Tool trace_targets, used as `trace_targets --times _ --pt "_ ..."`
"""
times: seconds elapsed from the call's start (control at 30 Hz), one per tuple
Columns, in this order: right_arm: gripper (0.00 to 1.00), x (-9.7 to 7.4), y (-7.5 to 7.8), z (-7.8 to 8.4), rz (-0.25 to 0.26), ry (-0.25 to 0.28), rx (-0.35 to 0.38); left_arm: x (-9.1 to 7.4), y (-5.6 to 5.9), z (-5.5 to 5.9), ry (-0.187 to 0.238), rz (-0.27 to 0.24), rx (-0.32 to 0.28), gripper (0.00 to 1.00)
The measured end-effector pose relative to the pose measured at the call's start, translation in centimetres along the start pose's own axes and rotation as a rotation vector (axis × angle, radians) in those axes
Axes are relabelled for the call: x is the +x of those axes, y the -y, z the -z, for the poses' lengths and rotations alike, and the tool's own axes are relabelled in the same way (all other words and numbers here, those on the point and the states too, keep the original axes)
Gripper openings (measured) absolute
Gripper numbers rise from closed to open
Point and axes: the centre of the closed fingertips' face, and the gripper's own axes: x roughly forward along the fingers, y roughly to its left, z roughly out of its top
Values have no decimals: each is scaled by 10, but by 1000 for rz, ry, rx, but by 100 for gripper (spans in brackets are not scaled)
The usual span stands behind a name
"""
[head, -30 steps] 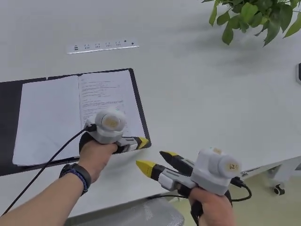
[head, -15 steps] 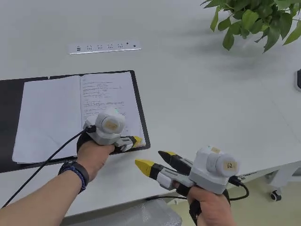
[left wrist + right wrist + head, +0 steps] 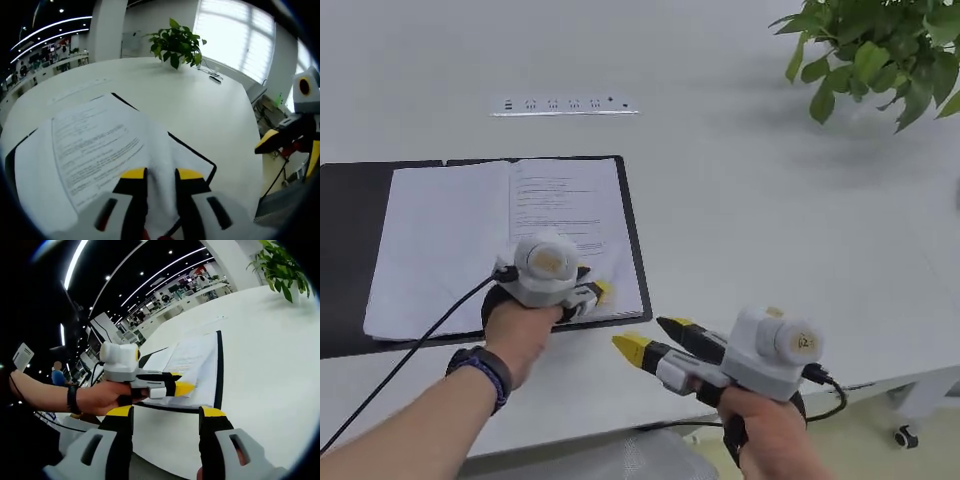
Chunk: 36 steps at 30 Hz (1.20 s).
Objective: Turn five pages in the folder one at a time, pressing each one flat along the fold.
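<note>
One folder, open and flat on the left part of the smooth white desk. Thin matte black cover, showing as a dark border around the paper. Two sheet faces exposed: a blank white left page and a printed page on the right, covered in fine lines of text.

Two hand-held grippers, each of grey-white plastic with black jaws capped in yellow. Left hand-held gripper at the near right corner of the folder, jaws nearly together and pinching the printed page. Paper humped into a soft ridge between the yellow tips in the left gripper view. Right hand-held gripper just right of that corner, off the paper and by the desk's near edge, jaws spread wide with nothing between them.

One black cable trailing from the left hand-held gripper toward the near left. A second black cable looping behind the right one. One dark band on the left wrist.

One long flat white power strip at the far side of the desk, with a row of sockets. One leafy green plant at the far right.
</note>
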Motion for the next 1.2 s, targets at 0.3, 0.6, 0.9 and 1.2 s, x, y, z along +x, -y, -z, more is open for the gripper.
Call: trace_targets --times 0.3,0.6,0.9,1.2 --pt "51 17 14 -27 -18 16 -1 -15 -3 -4 32 -20 -42 8" --pt "49 48 22 -45 -48 10 6 -24 -5 -4 49 -33 -56 5" --pt "48 98 24 -63 -113 1 34 -28 -2 -10 62 -27 -48 5" --pt "12 104 24 -64 -162 -8 68 -31 7 -12 65 6 -40 16"
